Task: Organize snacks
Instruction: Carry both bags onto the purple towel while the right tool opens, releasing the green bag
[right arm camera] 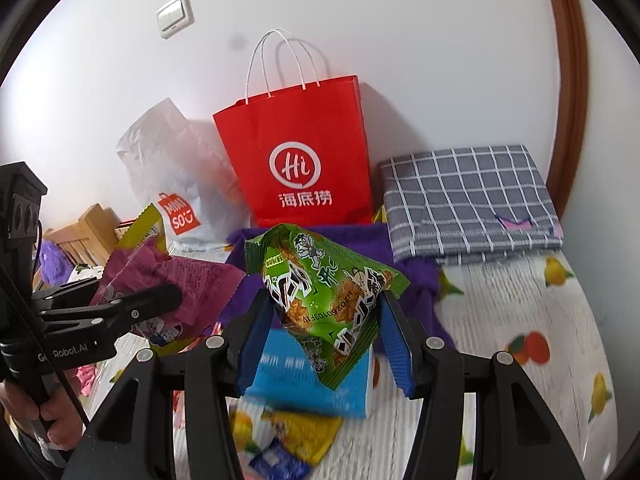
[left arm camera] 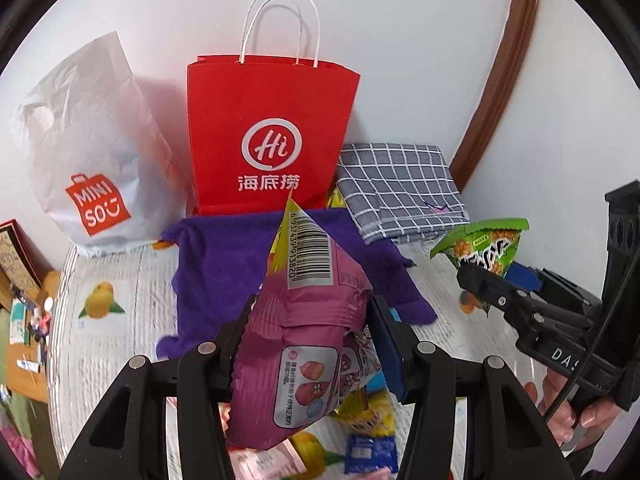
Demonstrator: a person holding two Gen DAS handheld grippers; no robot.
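White wall backs a bed spread with a fruit-print sheet (left arm camera: 100,320). Above it, the left gripper (left arm camera: 308,320) is clamped on a pink snack pack (left arm camera: 304,320), barcode up, held clear of the sheet. Just to its right, the right gripper (right arm camera: 324,320) pinches a green snack pack (right arm camera: 324,280) between its blue pads (right arm camera: 252,344), also off the sheet. Below them lie a blue box (right arm camera: 288,380), a yellow packet (right arm camera: 304,432) and a small blue packet (left arm camera: 370,454). Behind spreads a purple cloth (left arm camera: 224,264), then a red paper bag (left arm camera: 268,132) upright at the wall, a white plastic bag (left arm camera: 84,140) to its left and a folded checked cloth (right arm camera: 468,196) to its right.
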